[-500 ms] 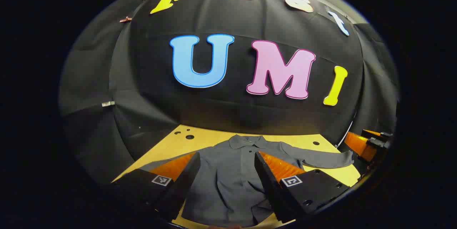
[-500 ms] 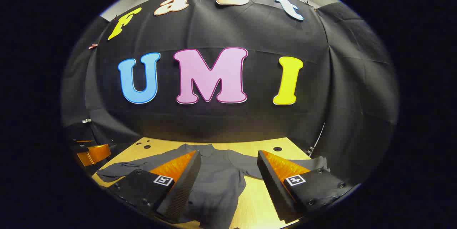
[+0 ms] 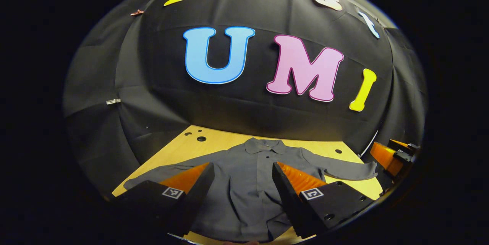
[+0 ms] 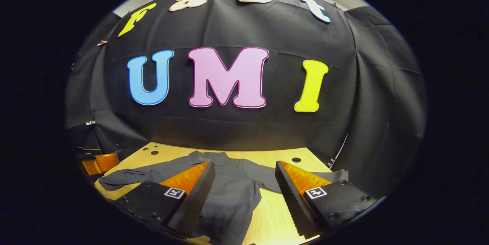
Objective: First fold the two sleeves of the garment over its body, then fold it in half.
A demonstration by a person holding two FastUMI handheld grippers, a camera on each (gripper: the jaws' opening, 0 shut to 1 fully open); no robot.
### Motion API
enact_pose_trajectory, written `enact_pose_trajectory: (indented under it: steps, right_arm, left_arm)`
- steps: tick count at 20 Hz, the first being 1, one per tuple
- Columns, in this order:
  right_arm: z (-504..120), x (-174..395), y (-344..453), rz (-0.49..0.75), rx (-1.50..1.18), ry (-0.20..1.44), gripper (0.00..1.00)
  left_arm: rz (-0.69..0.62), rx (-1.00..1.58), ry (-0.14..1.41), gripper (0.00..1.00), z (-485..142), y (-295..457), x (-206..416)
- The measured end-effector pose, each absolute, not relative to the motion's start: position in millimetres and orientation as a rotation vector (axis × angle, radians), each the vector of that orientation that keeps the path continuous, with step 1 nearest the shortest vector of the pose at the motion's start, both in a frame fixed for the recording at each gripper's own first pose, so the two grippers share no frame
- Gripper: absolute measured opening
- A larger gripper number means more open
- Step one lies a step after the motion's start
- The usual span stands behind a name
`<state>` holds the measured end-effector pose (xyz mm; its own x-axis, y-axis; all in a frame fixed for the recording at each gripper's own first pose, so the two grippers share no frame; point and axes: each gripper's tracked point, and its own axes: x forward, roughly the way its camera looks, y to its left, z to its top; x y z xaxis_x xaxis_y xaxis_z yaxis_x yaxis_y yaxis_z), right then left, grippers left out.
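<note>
So the dark grey long-sleeved collared shirt [image 3: 248,184] lies flat on the light wooden surface [image 3: 214,143], both sleeves spread out sideways. Left gripper [image 3: 241,178] and right gripper [image 4: 244,178] hover above it, fingers spread wide, holding nothing.

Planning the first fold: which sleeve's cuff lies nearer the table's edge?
The right sleeve: its cuff reaches the table edge by the right gripper; the left sleeve stops short.

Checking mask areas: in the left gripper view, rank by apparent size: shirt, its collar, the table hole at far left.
1. shirt, spread across the table
2. collar
3. table hole, smallest, though it lies farther off, so apparent size only
</note>
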<state>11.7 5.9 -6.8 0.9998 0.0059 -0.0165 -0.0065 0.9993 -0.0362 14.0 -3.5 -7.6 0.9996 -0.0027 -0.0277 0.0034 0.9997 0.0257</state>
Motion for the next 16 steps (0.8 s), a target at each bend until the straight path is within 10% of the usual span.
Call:
enact_pose_trajectory:
  steps: [16]
  right_arm:
    - [-22, 34, -5, -0.015, -0.011, 0.065, 0.98]
  left_arm:
    - [-0.006, 0.096, -0.022, 0.96, 5, 0, 19]
